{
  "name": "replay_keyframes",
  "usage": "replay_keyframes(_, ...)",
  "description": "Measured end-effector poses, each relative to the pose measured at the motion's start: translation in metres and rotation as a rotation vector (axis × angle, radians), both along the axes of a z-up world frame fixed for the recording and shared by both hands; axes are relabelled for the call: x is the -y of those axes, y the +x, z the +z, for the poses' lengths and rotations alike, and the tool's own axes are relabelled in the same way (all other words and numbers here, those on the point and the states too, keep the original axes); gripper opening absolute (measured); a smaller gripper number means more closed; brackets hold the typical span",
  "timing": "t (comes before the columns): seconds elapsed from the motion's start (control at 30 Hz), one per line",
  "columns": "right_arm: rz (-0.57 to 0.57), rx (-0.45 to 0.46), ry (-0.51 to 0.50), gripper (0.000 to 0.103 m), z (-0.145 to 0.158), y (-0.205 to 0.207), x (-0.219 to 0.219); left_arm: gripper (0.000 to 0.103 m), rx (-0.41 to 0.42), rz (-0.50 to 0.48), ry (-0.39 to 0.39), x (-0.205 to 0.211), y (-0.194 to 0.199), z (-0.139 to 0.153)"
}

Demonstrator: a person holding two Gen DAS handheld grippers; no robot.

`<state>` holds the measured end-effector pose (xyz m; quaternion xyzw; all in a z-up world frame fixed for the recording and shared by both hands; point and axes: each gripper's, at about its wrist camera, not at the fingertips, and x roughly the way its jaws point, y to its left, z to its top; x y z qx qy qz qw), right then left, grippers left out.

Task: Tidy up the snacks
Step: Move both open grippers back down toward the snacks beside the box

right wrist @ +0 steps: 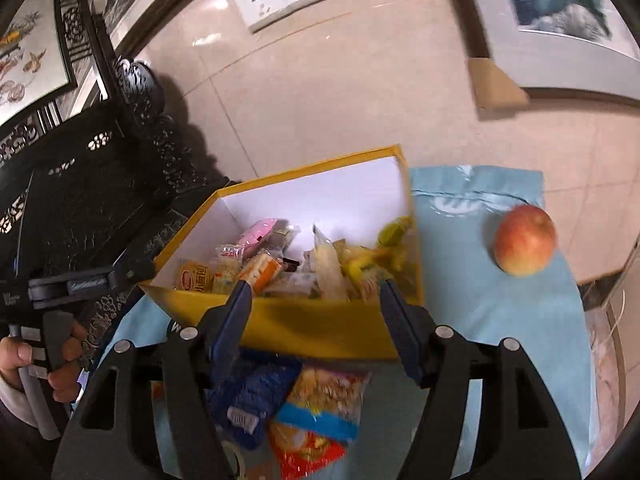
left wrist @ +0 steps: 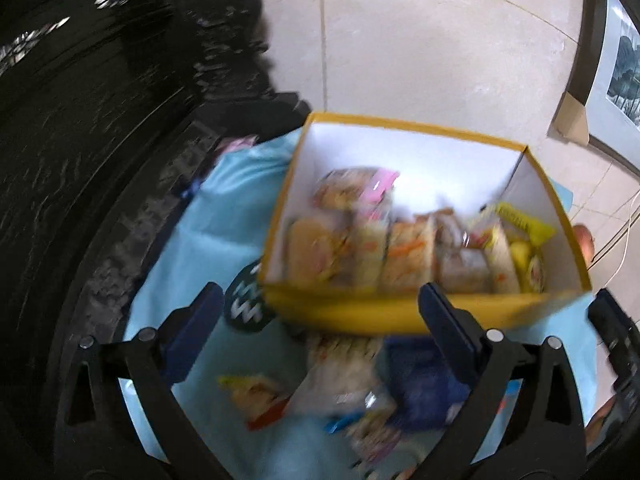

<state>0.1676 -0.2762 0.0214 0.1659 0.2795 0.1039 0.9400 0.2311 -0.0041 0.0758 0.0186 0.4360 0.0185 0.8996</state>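
Blue cloth (right wrist: 500,320) is spread under loose snacks (right wrist: 320,404) at six o'clock of the yellow box (right wrist: 320,324), so both the left gripper (left wrist: 320,320) and the right gripper (right wrist: 316,312) are held apart, empty, ready for picking.

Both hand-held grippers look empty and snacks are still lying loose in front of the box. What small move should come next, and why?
Probably lower the right hand-held gripper onto the dark blue packet just below it. Its jaws stand open and empty, and that packet lies on the blue cloth outside the yellow box, which already holds snacks.
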Motion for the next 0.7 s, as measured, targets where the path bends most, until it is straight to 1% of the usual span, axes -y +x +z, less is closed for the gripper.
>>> replay_keyframes(0.13,-0.014,-0.023,0.045,0.072,-0.009,-0.023,0.004,0.100,-0.015,0.008,0.037,-0.013,-0.027,-0.006)
replay_keyframes(0.23,-0.022,-0.028,0.061,0.078,-0.016,-0.036,0.004,0.100,-0.034,0.024,0.029,-0.024,-0.046,-0.014)
replay_keyframes(0.3,-0.032,-0.029,0.087,0.090,-0.022,-0.045,0.004,0.100,-0.049,0.045,0.015,-0.033,-0.055,-0.024)
replay_keyframes(0.33,-0.036,-0.029,0.100,0.091,-0.026,-0.049,0.004,0.100,-0.056,0.058,0.008,-0.036,-0.059,-0.029)
replay_keyframes(0.43,-0.031,-0.035,0.104,0.092,-0.035,-0.054,0.004,0.100,-0.090,0.092,-0.001,-0.047,-0.064,-0.050)
replay_keyframes(0.5,-0.031,-0.040,0.105,0.092,-0.040,-0.055,0.004,0.100,-0.119,0.136,-0.023,-0.058,-0.065,-0.065)
replay_keyframes(0.63,-0.007,-0.065,0.124,0.092,-0.045,-0.052,0.006,0.100,-0.171,0.211,-0.067,-0.072,-0.057,-0.089)
replay_keyframes(0.7,-0.004,-0.065,0.125,0.092,-0.046,-0.054,0.005,0.100,-0.178,0.265,-0.085,-0.079,-0.052,-0.096)
